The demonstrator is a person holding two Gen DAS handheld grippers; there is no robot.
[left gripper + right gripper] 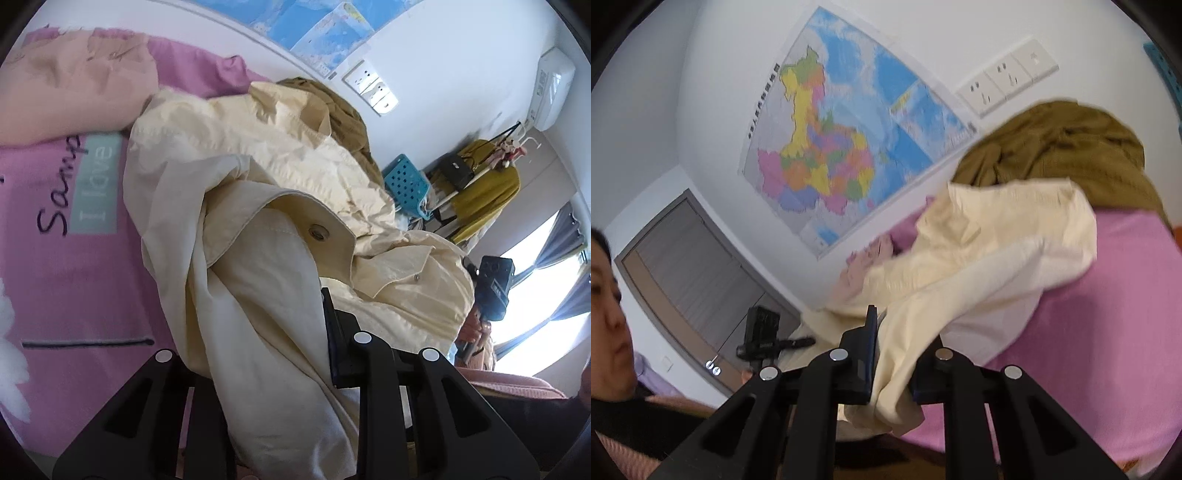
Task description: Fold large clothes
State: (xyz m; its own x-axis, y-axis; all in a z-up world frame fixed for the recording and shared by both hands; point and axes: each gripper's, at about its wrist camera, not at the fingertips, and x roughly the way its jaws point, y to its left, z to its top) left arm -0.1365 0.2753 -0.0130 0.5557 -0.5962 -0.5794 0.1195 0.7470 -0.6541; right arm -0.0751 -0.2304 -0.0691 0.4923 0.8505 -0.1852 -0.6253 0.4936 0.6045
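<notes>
Cream cotton, the jacket (280, 206) we fold lies bunched on the pink sheet (92, 280), an olive garment (1052, 147) behind it. Our left gripper (273, 362) pinches a hanging fold of the jacket; our right gripper (892, 358) clamps another edge of it.

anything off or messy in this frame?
Nothing damaged or spilled. The cream jacket is bunched and twisted, held by both the left tool and right tool, not laid flat. An olive garment sits crumpled behind it.
</notes>
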